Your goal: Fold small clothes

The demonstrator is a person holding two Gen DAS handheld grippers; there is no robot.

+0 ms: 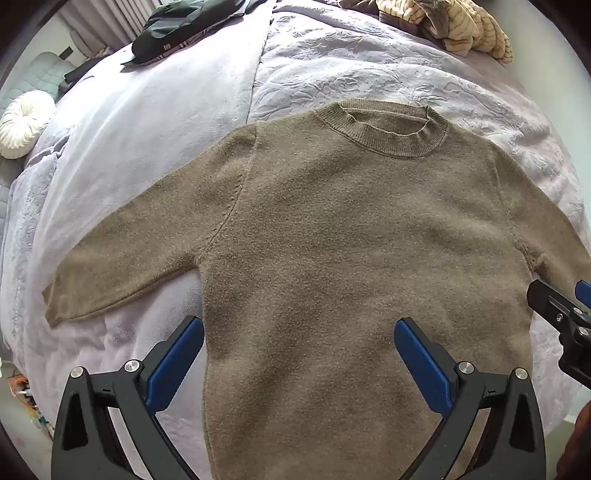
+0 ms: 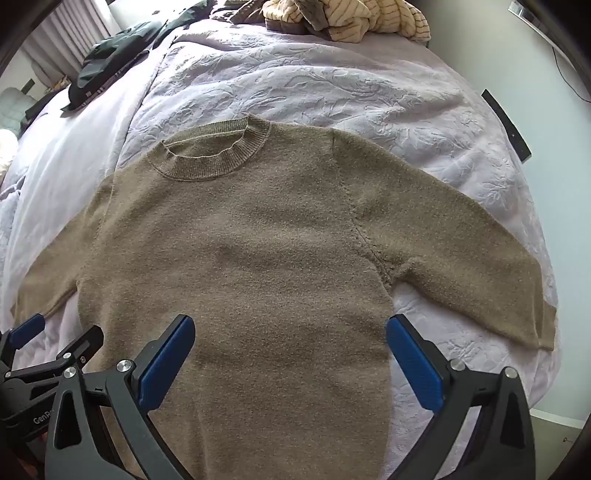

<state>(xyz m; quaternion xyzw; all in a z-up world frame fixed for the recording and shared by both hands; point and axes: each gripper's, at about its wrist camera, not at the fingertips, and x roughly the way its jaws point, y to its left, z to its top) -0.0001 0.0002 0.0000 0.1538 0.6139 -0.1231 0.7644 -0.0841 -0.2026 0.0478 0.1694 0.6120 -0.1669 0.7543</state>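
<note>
Left wrist view: the left gripper (image 1: 299, 328) hangs over the sweater (image 1: 332, 240) with its jaws spread wide and nothing between the blue pads (image 1: 173, 365) but the knit below them. The sweater lies flat on the bed (image 1: 155, 147), front up. Its long axis runs straight ahead of the jaws, hem nearest them and collar (image 1: 384, 129) farthest. The left pad sits over the sweater's left side edge, the right pad over the body. 1 sleeve (image 1: 122, 266) stretches out left of the jaws across the lilac cover. Right of the jaws, the right gripper (image 1: 565, 317) shows at the frame edge, over the sweater's other side. Far ahead and left lie a dark garment (image 1: 177, 33) and a round white cushion (image 1: 22, 125); far ahead and right is a striped cloth heap (image 1: 454, 26). All are well apart from the sweater, and nothing lies on it.

Right wrist view: the right gripper (image 2: 290, 325) also has its jaws wide, empty, above the sweater (image 2: 258, 258). The collar (image 2: 210, 155) lies ahead and slightly left of the jaws, so the long axis leans a little left. The right pad sits just off the sweater's right edge, over the cover. The other sleeve (image 2: 461, 251) reaches out to the right of the jaws. The left gripper (image 2: 55, 332) shows left of the jaws. The striped heap (image 2: 351, 18) and dark garment (image 2: 110, 55) lie far ahead on the bed (image 2: 332, 85).
</note>
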